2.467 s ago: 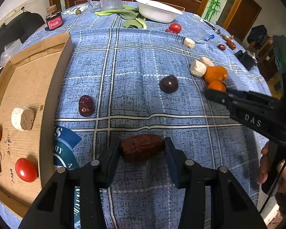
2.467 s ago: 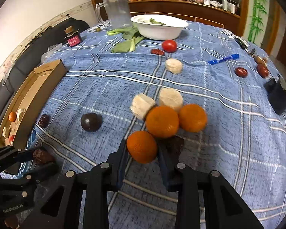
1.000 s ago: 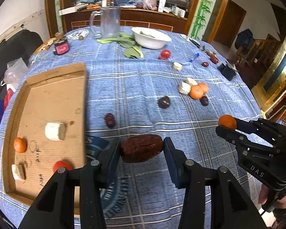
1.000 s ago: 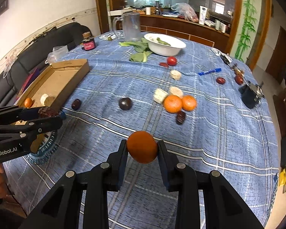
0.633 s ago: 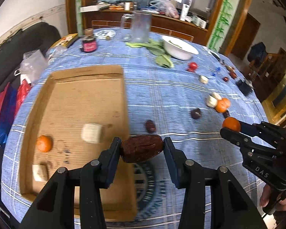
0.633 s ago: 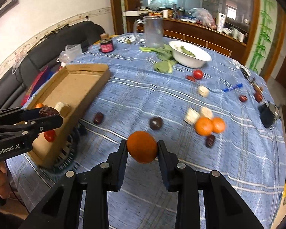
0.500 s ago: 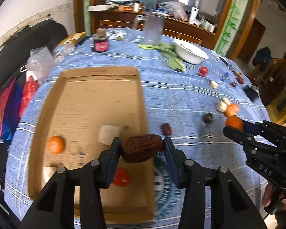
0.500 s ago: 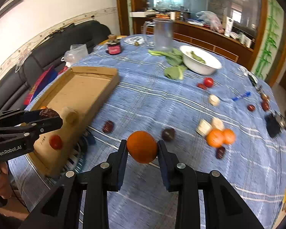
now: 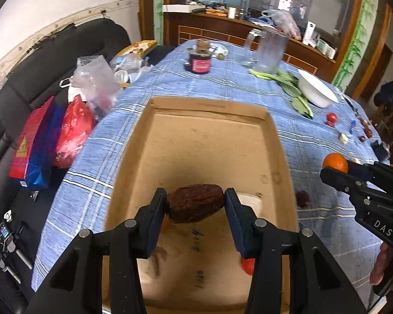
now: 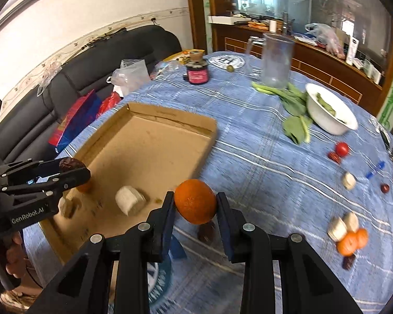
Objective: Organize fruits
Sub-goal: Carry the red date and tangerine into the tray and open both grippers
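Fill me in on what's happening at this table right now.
A person is sorting fruit into a cardboard tray on the blue table, a handheld gripper in each hand. The left gripper is clamped on a brown date above the tray. The right gripper holds an orange near the tray's edge. More fruit, including two oranges, lies on the cloth.

Blue plaid tablecloth [image 10: 262, 172], plain brown cardboard tray [image 10: 154, 141], orange mandarin [image 10: 195, 201], dark reddish-brown date [image 9: 195, 206].
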Demonstrator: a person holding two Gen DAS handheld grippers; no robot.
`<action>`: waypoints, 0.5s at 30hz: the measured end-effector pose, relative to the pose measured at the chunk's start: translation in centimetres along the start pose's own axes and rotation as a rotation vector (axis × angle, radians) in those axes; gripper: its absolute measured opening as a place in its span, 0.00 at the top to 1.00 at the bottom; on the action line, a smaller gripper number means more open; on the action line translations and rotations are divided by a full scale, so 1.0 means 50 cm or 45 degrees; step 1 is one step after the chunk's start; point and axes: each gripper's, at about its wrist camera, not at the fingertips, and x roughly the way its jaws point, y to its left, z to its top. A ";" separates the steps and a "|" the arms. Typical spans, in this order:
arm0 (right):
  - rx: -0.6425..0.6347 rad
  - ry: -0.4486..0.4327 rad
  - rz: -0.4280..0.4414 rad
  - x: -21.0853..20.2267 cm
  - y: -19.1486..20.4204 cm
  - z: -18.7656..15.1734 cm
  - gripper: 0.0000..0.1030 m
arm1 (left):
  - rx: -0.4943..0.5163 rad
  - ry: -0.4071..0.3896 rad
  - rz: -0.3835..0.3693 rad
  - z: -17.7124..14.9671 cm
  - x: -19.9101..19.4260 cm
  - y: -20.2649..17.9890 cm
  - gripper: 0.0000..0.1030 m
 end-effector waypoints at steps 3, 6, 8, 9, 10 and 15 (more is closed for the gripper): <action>-0.007 0.009 0.024 0.030 0.016 0.025 0.67 | -0.021 0.018 0.017 0.014 0.022 0.019 0.57; -0.011 0.021 0.044 0.063 0.034 0.046 0.67 | -0.034 0.032 0.036 0.029 0.046 0.032 0.57; -0.017 0.036 0.055 0.087 0.047 0.058 0.67 | -0.045 0.050 0.043 0.037 0.066 0.042 0.57; -0.025 0.047 0.055 0.103 0.054 0.063 0.67 | -0.048 0.058 0.046 0.040 0.075 0.045 0.57; -0.032 0.056 0.054 0.113 0.058 0.065 0.67 | -0.049 0.064 0.049 0.041 0.082 0.046 0.57; -0.063 0.105 0.063 0.173 0.082 0.077 0.67 | -0.058 0.101 0.068 0.053 0.122 0.055 0.57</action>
